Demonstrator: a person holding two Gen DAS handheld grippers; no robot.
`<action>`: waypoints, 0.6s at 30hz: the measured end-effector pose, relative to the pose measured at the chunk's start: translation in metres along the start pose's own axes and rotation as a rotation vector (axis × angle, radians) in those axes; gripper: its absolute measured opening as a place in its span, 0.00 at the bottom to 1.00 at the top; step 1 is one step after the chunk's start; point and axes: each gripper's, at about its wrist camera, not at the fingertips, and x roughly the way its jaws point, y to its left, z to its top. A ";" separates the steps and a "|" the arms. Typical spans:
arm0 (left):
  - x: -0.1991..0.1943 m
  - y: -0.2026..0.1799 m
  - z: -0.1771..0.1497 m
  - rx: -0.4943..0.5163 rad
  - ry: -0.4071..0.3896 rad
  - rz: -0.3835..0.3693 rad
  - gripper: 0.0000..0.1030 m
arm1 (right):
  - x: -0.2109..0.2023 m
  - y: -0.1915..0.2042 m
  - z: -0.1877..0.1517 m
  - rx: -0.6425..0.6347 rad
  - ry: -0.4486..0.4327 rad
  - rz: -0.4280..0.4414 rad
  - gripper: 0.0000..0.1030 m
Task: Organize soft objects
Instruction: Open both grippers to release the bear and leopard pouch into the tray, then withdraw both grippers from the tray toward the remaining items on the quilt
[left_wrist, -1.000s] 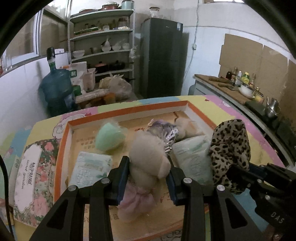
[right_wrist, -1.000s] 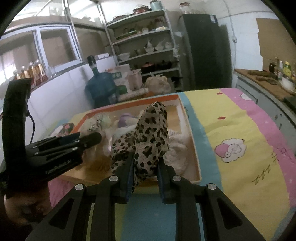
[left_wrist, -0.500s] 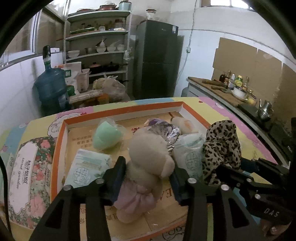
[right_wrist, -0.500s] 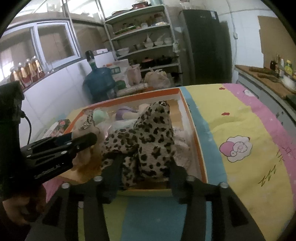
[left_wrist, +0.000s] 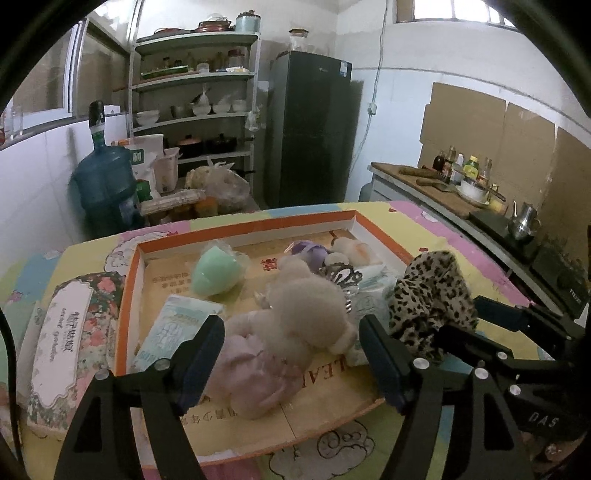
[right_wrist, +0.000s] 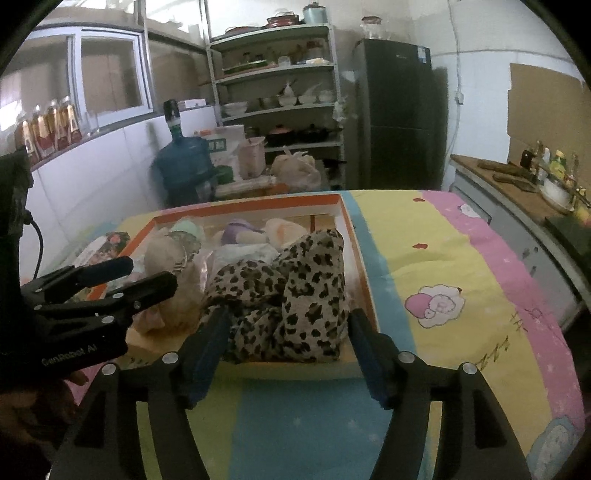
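Observation:
An orange-rimmed cardboard box (left_wrist: 258, 224) lies on the patterned bedsheet and holds the soft things. A beige plush toy in a pink dress (left_wrist: 295, 325) lies on the box floor between the fingers of my left gripper (left_wrist: 290, 334). The jaws are opening and the pads stand clear of the toy. A leopard-print cloth (right_wrist: 291, 288) is slumped in the box's near right corner. My right gripper (right_wrist: 289, 325) straddles it, its jaws opening and its pads off the cloth. The same cloth (left_wrist: 428, 295) shows at the right of the left wrist view.
In the box also lie a green soft ball (left_wrist: 218, 271), a tissue pack (left_wrist: 177, 328), a purple toy (left_wrist: 310, 251) and a white pack (left_wrist: 373, 291). A floral box (left_wrist: 62, 339) sits left of it. Bare sheet (right_wrist: 443, 258) stretches to the right.
Both grippers' jaws have spread apart. The plush toy has come out of the left grip and settled on the box floor. The leopard cloth has dropped from the right grip and slumped.

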 end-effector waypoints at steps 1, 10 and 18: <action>-0.002 0.001 0.000 -0.002 -0.004 -0.001 0.73 | -0.003 -0.001 0.000 0.005 -0.004 -0.001 0.67; -0.030 0.007 -0.004 -0.036 -0.046 -0.019 0.73 | -0.030 -0.001 -0.005 0.025 -0.039 -0.010 0.68; -0.066 0.012 -0.019 -0.052 -0.102 0.008 0.73 | -0.064 0.021 -0.010 0.013 -0.092 0.026 0.68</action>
